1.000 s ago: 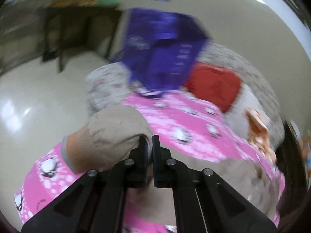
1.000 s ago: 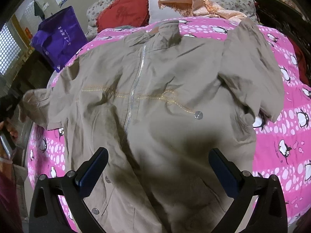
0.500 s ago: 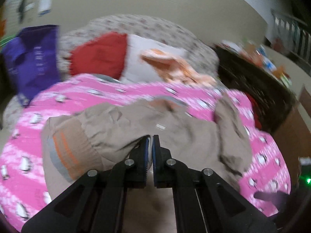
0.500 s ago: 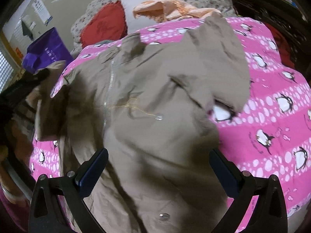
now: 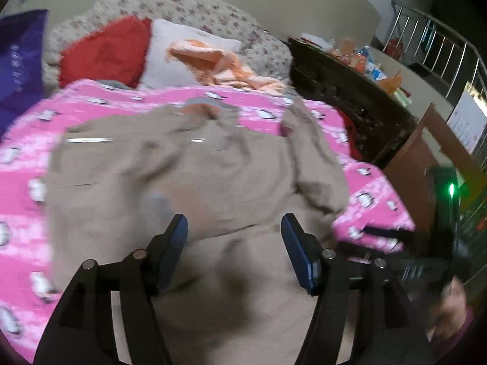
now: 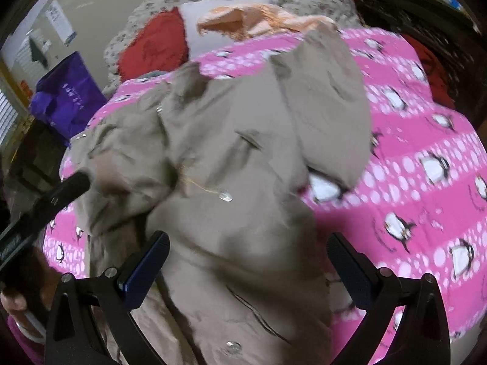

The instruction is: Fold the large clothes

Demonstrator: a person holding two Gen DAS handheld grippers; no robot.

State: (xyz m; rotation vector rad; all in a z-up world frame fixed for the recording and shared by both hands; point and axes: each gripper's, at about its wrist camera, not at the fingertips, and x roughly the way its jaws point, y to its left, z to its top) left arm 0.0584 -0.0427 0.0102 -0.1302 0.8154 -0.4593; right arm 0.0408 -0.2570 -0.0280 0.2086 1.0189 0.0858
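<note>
Jacket (image 5: 194, 188), tan and zip-fronted, lies on the pink penguin bedspread (image 6: 426, 140). Its left sleeve, pinched half a second ago, now rests folded across the chest, so that fold looks done. Left tongs (image 5: 234, 228) have let go, spread fairly wide, empty. Right tongs (image 6: 249, 249) hover wide apart over the hem, holding nothing.

No legible text in either view.

Purple bag (image 6: 68, 94), far left beyond the right tongs (image 6: 248, 269): pale printed characters on its face, too blurred to read. Same bag (image 5: 18, 57) at far left of the left tongs (image 5: 234, 245): print smeared.

Wall sheet (image 6: 61, 24), upper left: marks unreadable.

White notice (image 5: 467, 121), far right of the left tongs: faint lines and a small red mark, not decipherable.
</note>
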